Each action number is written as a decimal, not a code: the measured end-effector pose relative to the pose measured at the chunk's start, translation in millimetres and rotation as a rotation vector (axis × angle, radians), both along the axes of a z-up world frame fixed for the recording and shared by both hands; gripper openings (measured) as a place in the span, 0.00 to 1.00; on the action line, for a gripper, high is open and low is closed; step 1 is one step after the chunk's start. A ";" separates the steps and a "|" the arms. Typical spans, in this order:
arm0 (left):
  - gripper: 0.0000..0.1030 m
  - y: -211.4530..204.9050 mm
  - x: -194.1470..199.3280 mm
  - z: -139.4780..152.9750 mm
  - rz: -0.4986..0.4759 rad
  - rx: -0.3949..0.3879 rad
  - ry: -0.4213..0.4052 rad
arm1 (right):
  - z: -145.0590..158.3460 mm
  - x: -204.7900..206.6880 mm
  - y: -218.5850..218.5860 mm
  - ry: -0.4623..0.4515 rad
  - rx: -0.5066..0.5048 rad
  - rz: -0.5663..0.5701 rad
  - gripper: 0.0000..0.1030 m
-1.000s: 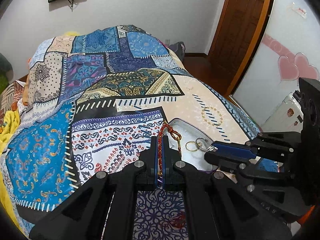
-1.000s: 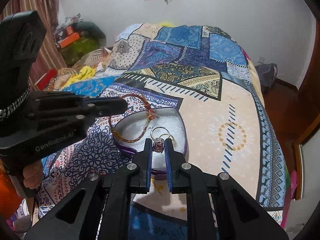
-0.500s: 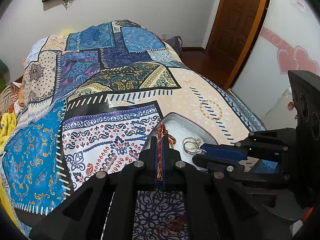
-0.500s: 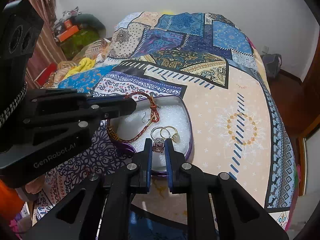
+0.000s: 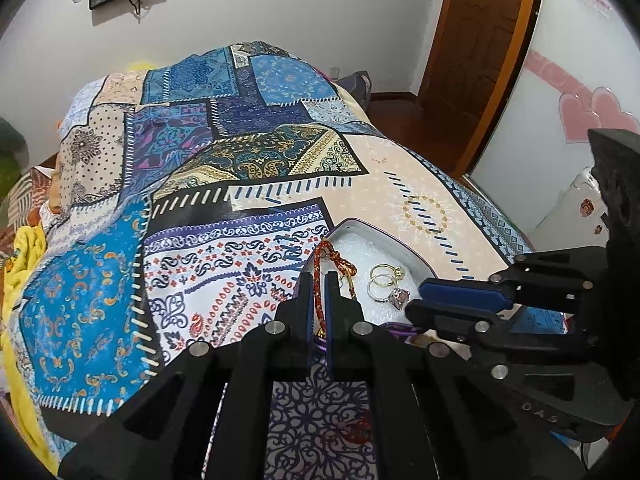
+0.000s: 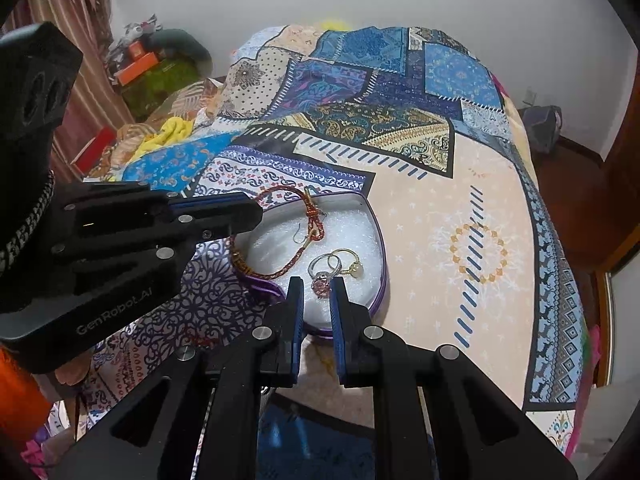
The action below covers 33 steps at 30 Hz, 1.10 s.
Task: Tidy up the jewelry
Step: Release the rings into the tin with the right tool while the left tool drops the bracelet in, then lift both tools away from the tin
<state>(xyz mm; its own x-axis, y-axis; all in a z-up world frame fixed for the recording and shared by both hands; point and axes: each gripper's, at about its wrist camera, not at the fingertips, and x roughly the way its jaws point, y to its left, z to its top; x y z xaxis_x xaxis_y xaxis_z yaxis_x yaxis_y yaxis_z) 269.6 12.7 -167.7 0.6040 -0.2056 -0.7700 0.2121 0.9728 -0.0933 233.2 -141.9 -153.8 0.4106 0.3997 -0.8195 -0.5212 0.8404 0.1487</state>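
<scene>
While the left gripper [image 5: 319, 280] was clamped on the red cord bracelet [image 6: 298, 216], the cord ran lengthwise btwn its pads and out ahead of the tips, draping over the near rim of the heart tin [image 6: 378, 240] and onto the white foam inside. The right gripper [image 6: 315, 286] had its jaws narrow, pinched on the pink-stone ring [image 6: 321, 282] right at the tips; a gold ring [image 6: 348, 262] lay just beyond, overlapping it. Both grippers pointed steeply down, w/ the left crossing in from the left side of the right's view. Likely next: let go, pull back.
</scene>
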 end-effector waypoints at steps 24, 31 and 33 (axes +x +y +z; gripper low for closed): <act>0.42 13.2 -66.6 42.7 0.039 0.038 -0.063 | 48.1 -42.8 -30.1 -0.122 -0.008 -0.084 0.25; 0.44 13.0 -73.8 25.0 0.018 0.083 -0.022 | 36.4 -49.2 -38.8 -0.089 -0.033 -0.074 0.25; 0.44 14.4 -74.5 15.1 0.014 0.087 0.006 | 28.3 -52.1 -39.9 -0.075 -0.049 -0.066 0.25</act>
<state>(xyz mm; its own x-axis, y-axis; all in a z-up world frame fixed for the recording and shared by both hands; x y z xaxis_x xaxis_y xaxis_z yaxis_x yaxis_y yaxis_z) 195.1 27.1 -152.6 0.6016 -0.1296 -0.7882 0.1981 0.9801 -0.0099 181.1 -181.8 -125.6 0.4961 0.3299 -0.8032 -0.4723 0.8787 0.0692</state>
